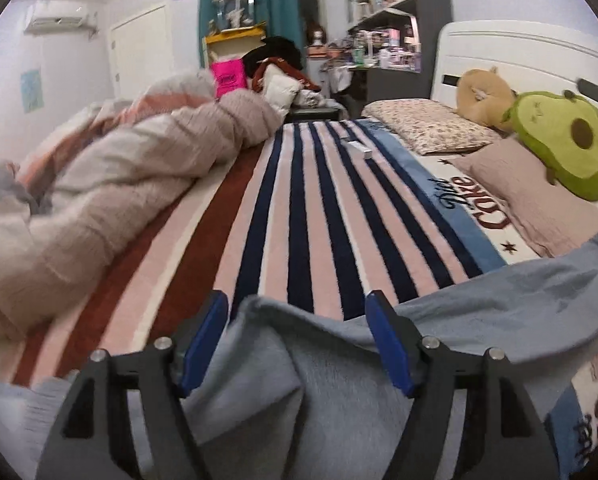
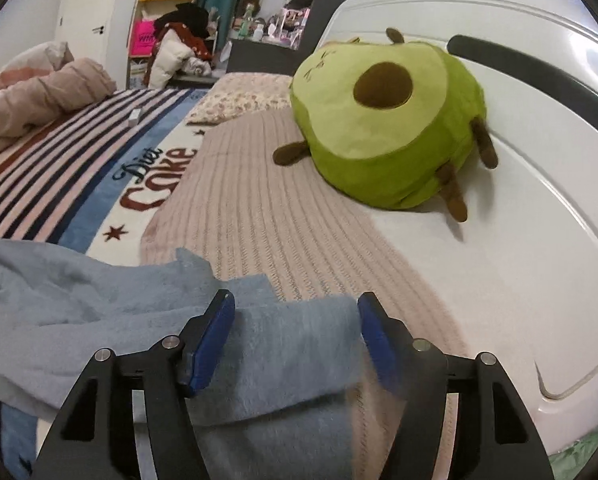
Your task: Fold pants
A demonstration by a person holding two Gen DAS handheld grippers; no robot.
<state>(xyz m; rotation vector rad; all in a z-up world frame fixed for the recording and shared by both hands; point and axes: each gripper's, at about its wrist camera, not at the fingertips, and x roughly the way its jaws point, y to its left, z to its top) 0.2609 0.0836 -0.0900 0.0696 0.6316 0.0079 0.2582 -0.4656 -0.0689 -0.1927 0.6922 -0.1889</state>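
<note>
The pants (image 1: 499, 300) are light blue fleece, lying crumpled across the near end of the striped blanket (image 1: 319, 200). In the left wrist view my left gripper (image 1: 297, 300) stands open, and a fold of the pants lies loose between its blue pads (image 1: 203, 336). In the right wrist view the same pants (image 2: 79, 300) stretch in from the left onto a ribbed beige pillow (image 2: 279, 220). My right gripper (image 2: 295, 296) is open too, with an end of the cloth resting between its fingers. The fabric under both grippers is hidden.
A rumpled beige and pink duvet (image 1: 119, 184) is heaped along the left of the bed. An avocado plush (image 2: 387, 120) leans on the white headboard (image 2: 499, 60), beside a tan plush (image 1: 483, 96) and a floral pillow (image 1: 423, 124). A small white object (image 1: 359, 148) lies on the blanket.
</note>
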